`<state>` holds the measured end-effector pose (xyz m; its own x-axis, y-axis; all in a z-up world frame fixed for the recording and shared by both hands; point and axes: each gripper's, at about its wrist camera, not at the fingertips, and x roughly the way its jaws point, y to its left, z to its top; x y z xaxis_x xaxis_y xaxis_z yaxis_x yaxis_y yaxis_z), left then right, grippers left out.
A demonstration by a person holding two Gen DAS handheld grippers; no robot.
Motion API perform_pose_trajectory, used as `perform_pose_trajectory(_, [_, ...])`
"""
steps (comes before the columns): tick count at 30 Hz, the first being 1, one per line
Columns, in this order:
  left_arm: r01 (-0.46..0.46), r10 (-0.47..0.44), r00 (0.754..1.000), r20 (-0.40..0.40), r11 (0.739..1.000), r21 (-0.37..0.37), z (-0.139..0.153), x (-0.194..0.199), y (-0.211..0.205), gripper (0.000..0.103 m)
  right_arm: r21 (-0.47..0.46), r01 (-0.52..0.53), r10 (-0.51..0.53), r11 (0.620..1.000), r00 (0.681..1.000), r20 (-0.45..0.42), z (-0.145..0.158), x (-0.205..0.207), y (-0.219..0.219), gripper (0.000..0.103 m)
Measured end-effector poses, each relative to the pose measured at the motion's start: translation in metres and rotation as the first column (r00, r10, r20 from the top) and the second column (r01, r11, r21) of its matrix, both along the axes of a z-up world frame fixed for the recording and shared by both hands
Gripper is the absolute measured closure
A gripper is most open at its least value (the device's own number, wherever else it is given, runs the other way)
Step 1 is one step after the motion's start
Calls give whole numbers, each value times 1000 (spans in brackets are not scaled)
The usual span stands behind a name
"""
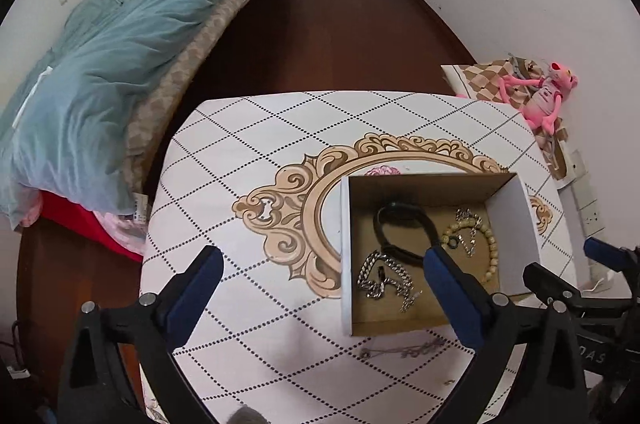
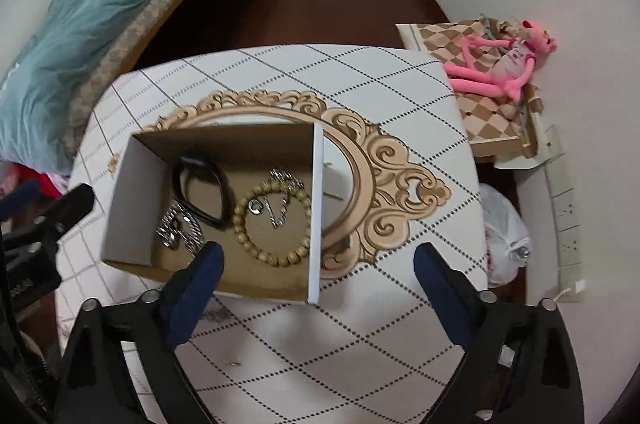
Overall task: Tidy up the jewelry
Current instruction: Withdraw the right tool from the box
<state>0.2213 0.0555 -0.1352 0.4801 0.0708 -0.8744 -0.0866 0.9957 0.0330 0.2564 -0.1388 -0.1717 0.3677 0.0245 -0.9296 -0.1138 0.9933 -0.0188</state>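
With both my jaws spread and empty, I judge the thin chain lying low-centre on the table light, limp, slippery; pinch mid-length.

We see a counter covered in white with a black dotted diamond grid and a tan scrolled oval frame printed on it. The box is white outside and brown inside. In it lie a black band, a beige bead bracelet and a silver chain. Each tool has black arms with dark blue pads. The blanket is pale blue-green, the plush toy pink on a brown-and-cream checked cloth, the floor dark reddish brown. A faint, perhaps pinkish chain lies before the box.
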Motion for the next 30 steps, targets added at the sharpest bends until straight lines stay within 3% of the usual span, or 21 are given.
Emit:
perform_pose_trajectory(3, [-6,6,1000,-3,1000,18,-2,-8,-2,0,-39,-3,4,999,1000,26,1,-10,3,6])
perform_pose_trajectory(9, [-16,16,1000,18,1000,8,5,-27,-3,0,-31,6,-5,1000,998,60,14,-27,6,5])
perform_pose_trajectory(20, [-2,3,992,126,1000,-7,50,-66,-8,0,-23,6,-2,1000,985,170,65,-69,4,5])
perform_pose_trajectory(30, [12,-8,984,177,1000,-22,78,-93,-9,0,1,12,-12,1000,972,237,100,-100,4,5])
